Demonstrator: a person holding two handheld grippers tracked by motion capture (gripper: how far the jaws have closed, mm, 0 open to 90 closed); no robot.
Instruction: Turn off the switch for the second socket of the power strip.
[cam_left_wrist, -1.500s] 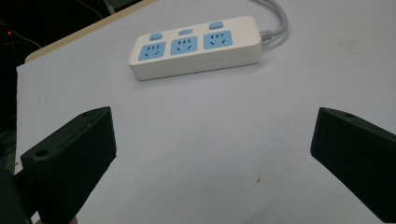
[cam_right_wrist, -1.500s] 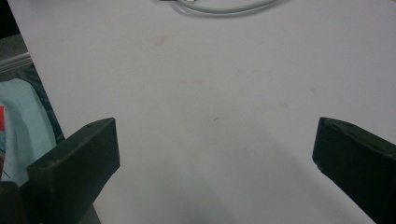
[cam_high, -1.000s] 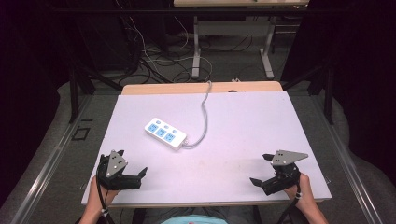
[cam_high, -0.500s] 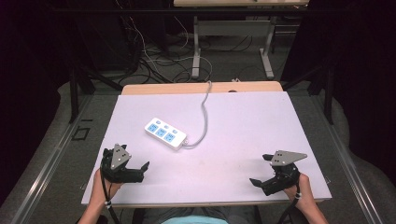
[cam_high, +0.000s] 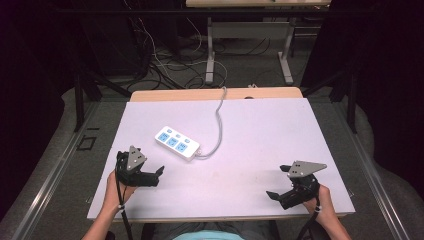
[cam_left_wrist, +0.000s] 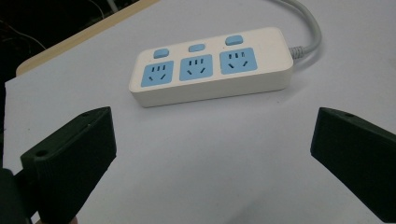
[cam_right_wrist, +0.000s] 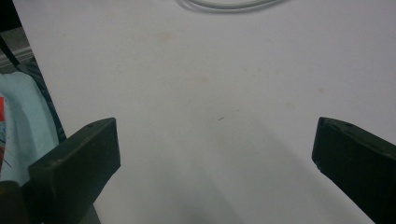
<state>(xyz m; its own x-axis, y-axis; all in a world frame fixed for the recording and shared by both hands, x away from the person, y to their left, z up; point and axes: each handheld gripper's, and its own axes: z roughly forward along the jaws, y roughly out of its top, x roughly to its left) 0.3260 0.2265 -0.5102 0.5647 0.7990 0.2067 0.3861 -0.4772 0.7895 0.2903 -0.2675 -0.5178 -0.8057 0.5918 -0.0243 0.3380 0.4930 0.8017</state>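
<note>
Dark floor strewn with loose cables (cam_high: 165, 65) and grey metal table legs (cam_high: 210, 55) fills the far background, behind a smooth matte white tabletop (cam_high: 260, 135) with a bare wooden strip along its far edge. On the left-centre of that sheet lies a white plastic power strip (cam_high: 177, 142), a rounded bar with three blue socket faces and three small blue buttons; its grey round cord (cam_high: 218, 125) curves off the far edge. Near the left front corner, the left claw (cam_high: 159, 172) points toward the strip, its blocky black jaws spread wide and empty. Near the right front corner, well apart from the strip, the right claw (cam_high: 274, 196) sits low over faintly speckled bare surface, jaws likewise wide apart, holding nothing.
</note>
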